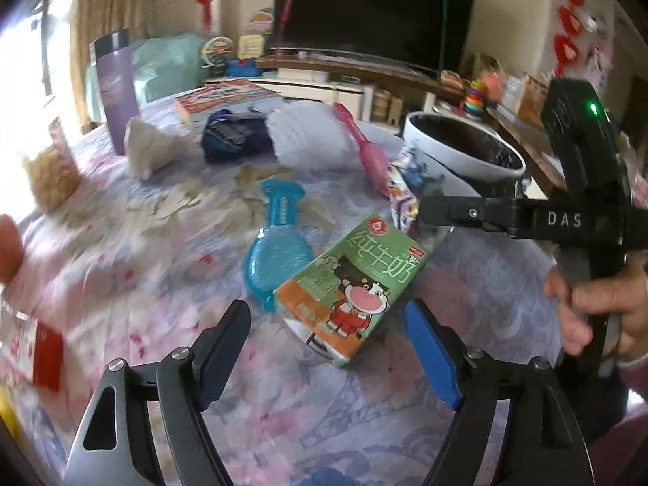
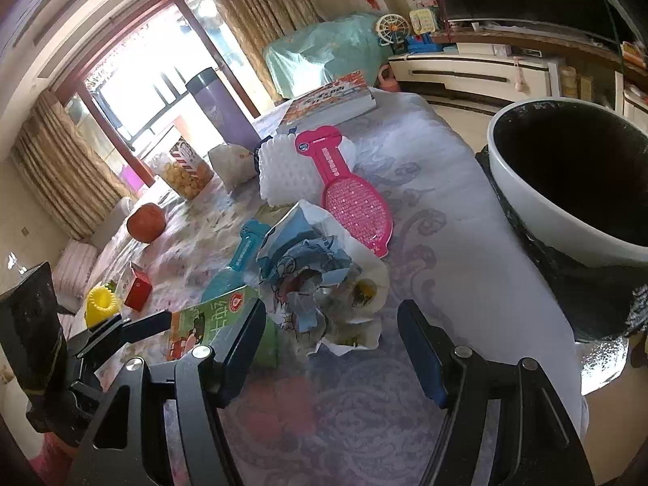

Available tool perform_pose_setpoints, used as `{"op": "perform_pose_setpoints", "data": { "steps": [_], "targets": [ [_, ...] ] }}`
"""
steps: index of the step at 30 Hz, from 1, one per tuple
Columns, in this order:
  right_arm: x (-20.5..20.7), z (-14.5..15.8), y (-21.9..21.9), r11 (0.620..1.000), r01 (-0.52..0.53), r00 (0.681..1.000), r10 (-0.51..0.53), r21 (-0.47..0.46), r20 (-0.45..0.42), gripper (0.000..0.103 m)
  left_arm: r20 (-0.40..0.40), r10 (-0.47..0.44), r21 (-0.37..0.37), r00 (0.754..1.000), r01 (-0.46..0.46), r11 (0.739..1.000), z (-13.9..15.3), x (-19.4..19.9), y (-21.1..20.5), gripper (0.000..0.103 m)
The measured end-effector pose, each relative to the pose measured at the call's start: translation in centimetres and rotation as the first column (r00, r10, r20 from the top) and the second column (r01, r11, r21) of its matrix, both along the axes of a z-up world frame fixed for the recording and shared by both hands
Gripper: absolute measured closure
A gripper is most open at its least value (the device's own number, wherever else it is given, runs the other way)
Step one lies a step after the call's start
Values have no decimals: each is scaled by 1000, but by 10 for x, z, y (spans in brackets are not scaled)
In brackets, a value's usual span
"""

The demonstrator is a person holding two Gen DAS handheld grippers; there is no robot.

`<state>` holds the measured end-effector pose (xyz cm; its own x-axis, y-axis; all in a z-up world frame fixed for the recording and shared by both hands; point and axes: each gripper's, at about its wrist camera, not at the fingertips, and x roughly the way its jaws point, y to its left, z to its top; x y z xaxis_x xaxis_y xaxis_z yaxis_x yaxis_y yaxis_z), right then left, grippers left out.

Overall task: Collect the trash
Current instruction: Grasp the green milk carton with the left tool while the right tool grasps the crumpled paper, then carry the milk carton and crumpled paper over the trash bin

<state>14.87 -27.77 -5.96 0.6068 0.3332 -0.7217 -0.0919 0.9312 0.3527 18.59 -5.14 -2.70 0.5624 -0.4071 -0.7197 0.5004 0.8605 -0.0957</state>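
Observation:
A green milk carton with a cartoon cow lies on the flowered tablecloth, just ahead of my open left gripper, between its fingers' line. It also shows in the right wrist view. A crumpled printed wrapper lies right in front of my open right gripper; it also shows in the left wrist view. The right gripper's finger reaches toward that wrapper. A white bin with a black liner stands at the table's right edge; it also shows in the left wrist view.
A blue paddle brush and a pink one lie mid-table. White foam, a crumpled tissue, a dark pouch, a purple flask, a book, a snack jar, an orange, a red box and a yellow toy stand around.

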Motion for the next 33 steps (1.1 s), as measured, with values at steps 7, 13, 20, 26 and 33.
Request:
{"op": "perform_pose_setpoints", "data": {
  "steps": [7, 13, 20, 26, 33],
  "targets": [
    [11, -7, 3, 1000, -15, 1000, 15, 8, -23, 34, -21, -44, -5, 999, 44, 999, -6, 15, -1, 24],
    [23, -10, 3, 999, -16, 1000, 17, 44, -21, 33, -13, -68, -9, 998, 68, 998, -12, 16, -5, 39],
    [26, -12, 6, 998, -33, 999, 34, 57, -20, 65, -1, -88, 19, 996, 88, 996, -14, 8, -15, 51],
    [10, -5, -6, 997, -11, 1000, 11, 71, 0, 69, -9, -33, -2, 999, 33, 999, -15, 4, -16, 52],
    [-8, 5, -30, 996, 50, 999, -51, 77, 19, 69, -20, 36, -91, 999, -38, 995, -9, -3, -17, 53]
  ]
}}
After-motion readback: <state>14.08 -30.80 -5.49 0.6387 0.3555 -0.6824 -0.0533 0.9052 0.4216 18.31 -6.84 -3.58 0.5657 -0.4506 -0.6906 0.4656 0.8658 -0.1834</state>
